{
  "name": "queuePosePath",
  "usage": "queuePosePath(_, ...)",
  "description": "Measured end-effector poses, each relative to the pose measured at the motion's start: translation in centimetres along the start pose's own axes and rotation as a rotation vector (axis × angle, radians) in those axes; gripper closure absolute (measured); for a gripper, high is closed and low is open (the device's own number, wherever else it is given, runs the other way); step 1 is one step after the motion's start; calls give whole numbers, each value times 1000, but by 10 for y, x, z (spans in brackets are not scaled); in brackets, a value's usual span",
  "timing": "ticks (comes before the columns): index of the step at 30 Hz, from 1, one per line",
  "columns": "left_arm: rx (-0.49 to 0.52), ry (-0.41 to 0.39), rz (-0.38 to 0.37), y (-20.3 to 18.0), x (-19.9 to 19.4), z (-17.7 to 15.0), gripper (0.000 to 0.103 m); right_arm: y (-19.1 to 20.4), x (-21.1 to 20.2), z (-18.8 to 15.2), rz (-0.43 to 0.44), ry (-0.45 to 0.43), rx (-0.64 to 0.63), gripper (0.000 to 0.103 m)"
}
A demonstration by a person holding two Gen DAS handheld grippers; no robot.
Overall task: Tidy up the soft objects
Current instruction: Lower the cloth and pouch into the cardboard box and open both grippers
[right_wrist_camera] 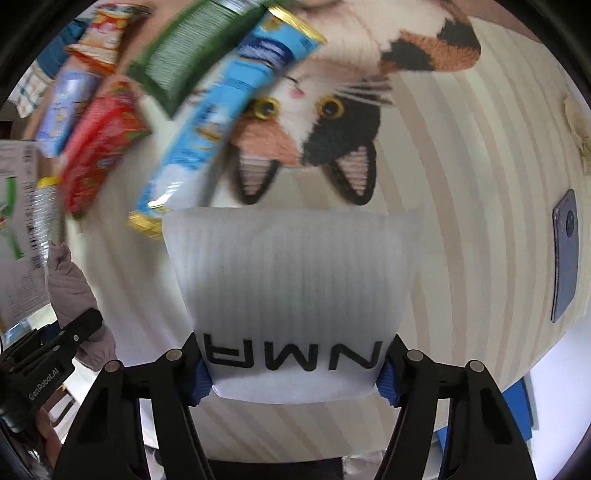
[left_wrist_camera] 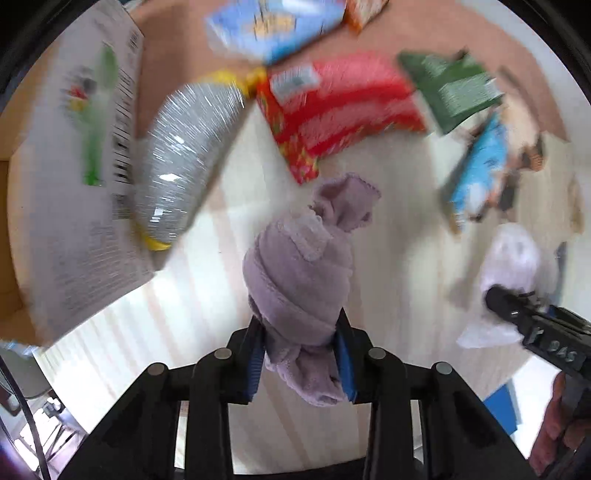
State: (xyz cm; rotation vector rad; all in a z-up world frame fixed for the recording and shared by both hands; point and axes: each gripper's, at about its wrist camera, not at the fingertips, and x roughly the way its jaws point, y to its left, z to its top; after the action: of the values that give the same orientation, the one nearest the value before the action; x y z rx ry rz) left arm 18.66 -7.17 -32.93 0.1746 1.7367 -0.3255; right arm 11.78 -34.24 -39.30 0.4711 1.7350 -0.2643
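My left gripper is shut on a twisted lilac towel and holds it above the striped cloth; the towel also shows at the left of the right wrist view. My right gripper is shut on a white foam pouch printed with black letters, held above the cloth. The right gripper and pouch show at the right of the left wrist view. A cat-face cushion lies beyond the pouch.
Snack packs lie scattered ahead: a red bag, a green bag, a blue packet, a blue box. A clear bottle and white carton are left. A phone lies right.
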Motion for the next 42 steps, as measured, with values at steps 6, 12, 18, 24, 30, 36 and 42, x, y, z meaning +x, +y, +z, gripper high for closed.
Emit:
queuePosePath(6, -72, -143, -118, 69, -120, -48, 73, 79, -61, -34, 90, -112, -175, 33)
queuePosePath(12, -154, -209, -151, 165, -209, -52, 72, 204, -130, -18, 188, -174, -324, 33)
queuePosePath(18, -246, -168, -97, 252, -175, 0, 72, 353, -103, 21, 149, -156, -414, 32)
queuePosePath(24, -274, -45, -116, 294, -101, 61, 72, 440, -44, 61, 29, -106, -438, 32)
queuePosePath(30, -220, 52, -160, 287, -57, 81, 72, 464, -14, 86, -80, -82, -448, 32)
queuePosePath(36, -178, 102, -251, 277, -41, 89, 71, 461, -8, 96, -132, -93, -485, 31)
queuePosePath(42, -157, 103, -186, 269, -55, 81, 63, 465, -5, 95, -129, -77, -479, 20)
